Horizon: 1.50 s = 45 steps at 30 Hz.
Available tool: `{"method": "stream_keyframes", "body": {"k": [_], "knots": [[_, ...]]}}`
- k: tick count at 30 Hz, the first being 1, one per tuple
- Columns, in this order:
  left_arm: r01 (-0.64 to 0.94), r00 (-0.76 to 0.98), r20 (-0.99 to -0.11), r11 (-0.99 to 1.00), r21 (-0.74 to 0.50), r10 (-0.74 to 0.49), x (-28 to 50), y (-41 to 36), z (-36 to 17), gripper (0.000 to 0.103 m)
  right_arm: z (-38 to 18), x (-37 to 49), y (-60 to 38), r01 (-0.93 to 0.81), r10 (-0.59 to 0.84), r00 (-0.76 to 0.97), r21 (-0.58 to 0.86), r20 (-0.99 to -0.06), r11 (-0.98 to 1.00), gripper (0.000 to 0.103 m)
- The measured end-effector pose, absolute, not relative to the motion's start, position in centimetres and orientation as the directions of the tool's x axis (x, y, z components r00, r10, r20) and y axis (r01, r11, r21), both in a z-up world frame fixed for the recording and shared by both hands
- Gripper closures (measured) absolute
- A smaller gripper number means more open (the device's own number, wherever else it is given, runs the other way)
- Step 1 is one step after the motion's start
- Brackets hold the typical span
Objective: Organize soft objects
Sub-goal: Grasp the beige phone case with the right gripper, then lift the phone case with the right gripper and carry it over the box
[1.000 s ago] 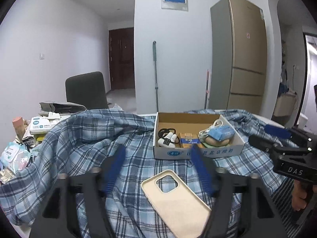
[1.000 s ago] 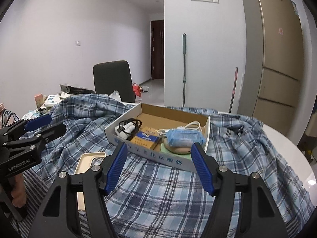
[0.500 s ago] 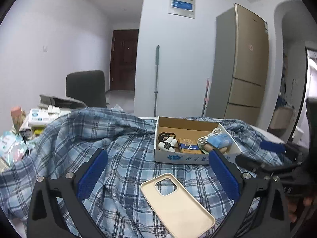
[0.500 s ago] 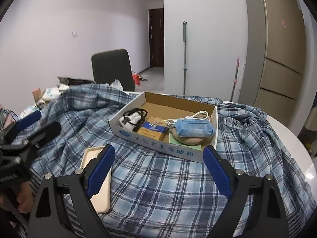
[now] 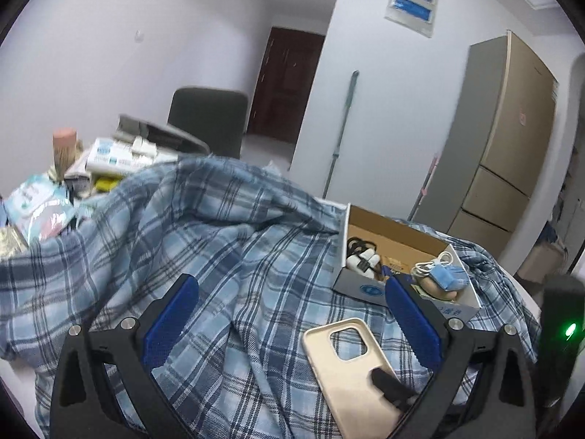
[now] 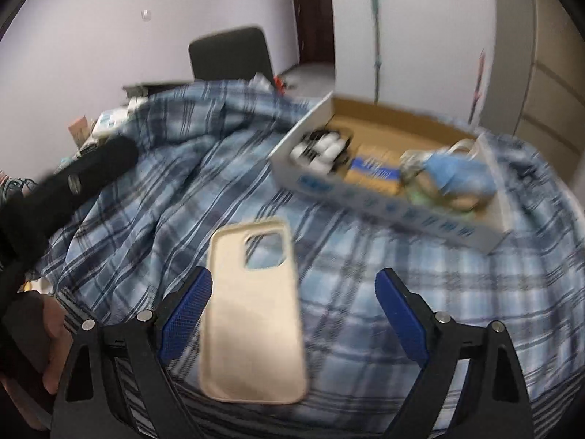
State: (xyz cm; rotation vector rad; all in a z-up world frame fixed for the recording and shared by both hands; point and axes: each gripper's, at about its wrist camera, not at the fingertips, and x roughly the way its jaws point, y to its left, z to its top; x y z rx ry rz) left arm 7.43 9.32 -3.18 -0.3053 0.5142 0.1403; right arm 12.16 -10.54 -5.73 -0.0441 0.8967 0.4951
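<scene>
Between wide right tongs (image 6: 292, 300): beige phone case (image 6: 252, 314) on plaid shirt (image 6: 365, 263).

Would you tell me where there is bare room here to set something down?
Free: plaid cloth between phone case and cardboard box; also the rumpled stretch left of the case. Crowded: the box's front half and the table's far-left clutter.

Both grippers, left gripper (image 5: 290, 301) and right gripper (image 6: 292, 294), hover angled downward over the phone case (image 6: 254, 314), jaws spread wide.
</scene>
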Motion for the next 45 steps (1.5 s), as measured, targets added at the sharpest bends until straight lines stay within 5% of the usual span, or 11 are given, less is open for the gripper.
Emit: {"method": "stream_keyframes", "body": {"k": [22, 29, 45], "knots": [[-0.3, 0.811, -0.581, 0.897, -0.325, 0.061, 8.3, 11.4, -4.7, 0.001, -8.5, 10.7, -7.3, -0.491, 0.332, 0.467, 0.072, -0.82, 0.868, 0.013], [-0.295, 0.812, -0.581, 0.901, -0.318, 0.061, 8.3, 11.3, -4.6, 0.001, -8.8, 10.5, -7.1, -0.501, 0.331, 0.461, 0.067, -0.823, 0.863, 0.031], [-0.252, 0.847, -0.524, 0.933, -0.259, 0.083, 7.5, 9.8, -3.6, 0.001, -7.1, 11.1, -9.9, -0.472, 0.309, 0.522, 0.033, -0.795, 0.881, 0.031]]}}
